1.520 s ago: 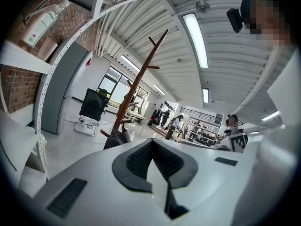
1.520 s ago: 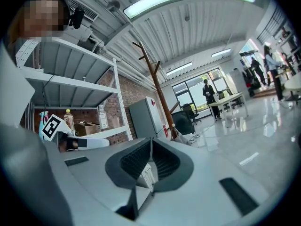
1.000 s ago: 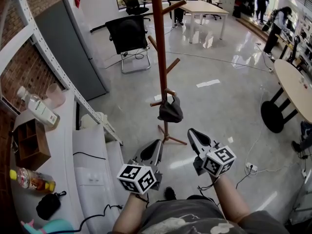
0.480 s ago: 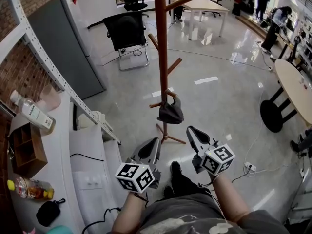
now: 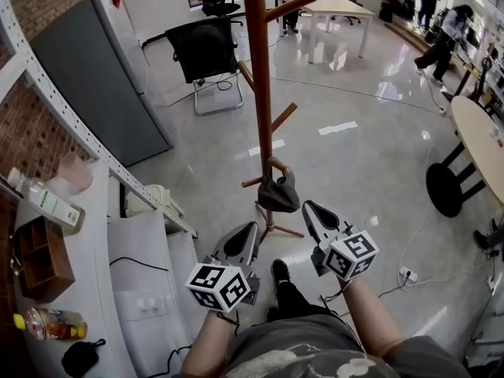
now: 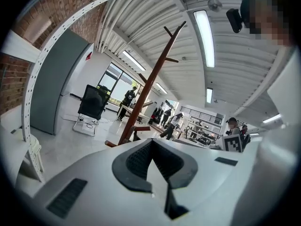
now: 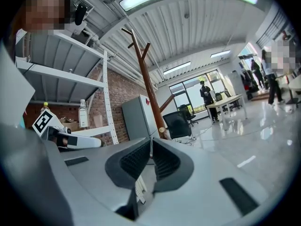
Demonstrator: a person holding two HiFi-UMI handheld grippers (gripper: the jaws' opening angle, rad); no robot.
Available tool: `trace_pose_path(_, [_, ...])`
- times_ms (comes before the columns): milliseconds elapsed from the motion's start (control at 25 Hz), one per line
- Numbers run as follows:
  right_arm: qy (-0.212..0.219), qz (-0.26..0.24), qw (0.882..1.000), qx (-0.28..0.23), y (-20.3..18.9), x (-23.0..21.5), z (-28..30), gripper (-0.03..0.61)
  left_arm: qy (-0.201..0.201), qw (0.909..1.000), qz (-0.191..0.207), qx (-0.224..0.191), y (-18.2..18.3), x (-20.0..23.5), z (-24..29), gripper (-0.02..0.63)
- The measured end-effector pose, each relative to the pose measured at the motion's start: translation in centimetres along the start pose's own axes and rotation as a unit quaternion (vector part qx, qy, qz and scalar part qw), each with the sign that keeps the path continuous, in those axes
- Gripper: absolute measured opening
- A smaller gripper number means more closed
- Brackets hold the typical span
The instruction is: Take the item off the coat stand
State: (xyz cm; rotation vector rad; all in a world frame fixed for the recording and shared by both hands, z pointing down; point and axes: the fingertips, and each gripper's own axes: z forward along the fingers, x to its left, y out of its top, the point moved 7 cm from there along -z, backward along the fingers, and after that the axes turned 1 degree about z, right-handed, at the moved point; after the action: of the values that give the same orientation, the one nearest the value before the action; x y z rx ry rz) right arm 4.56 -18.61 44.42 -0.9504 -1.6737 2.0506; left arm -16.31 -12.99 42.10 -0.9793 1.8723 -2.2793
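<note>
The dark bag (image 5: 277, 194) hangs on the coat stand (image 5: 259, 85), untaken. My left tool (image 5: 250, 231) and right tool (image 5: 309, 209) are clenched, empty

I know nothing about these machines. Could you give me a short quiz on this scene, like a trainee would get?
1. True or false: the dark item is already off the coat stand.
2. Where does the item hang? A) from the top peg; B) from a low peg; C) on the stand's feet.
3. Fill in the gap: the right gripper has its fingers ____, with nothing between them.

Key: 1 false; 2 B; 3 shut.
</note>
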Motion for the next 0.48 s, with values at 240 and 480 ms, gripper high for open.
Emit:
trace_pose_path(240, [0.000,-0.023,0.999,0.025,-0.1,-1.8,2.4,0.018,0.005,0.9999,-0.002,0.014,-0.1,1.3,2.7,0.006])
trace_pose_path(480, [0.008,-0.029,0.999,0.045,-0.3,-3.2,4.1,0.020,0.006,0.9997,-0.004,0.022,-0.1,2.0,5.0,0.006])
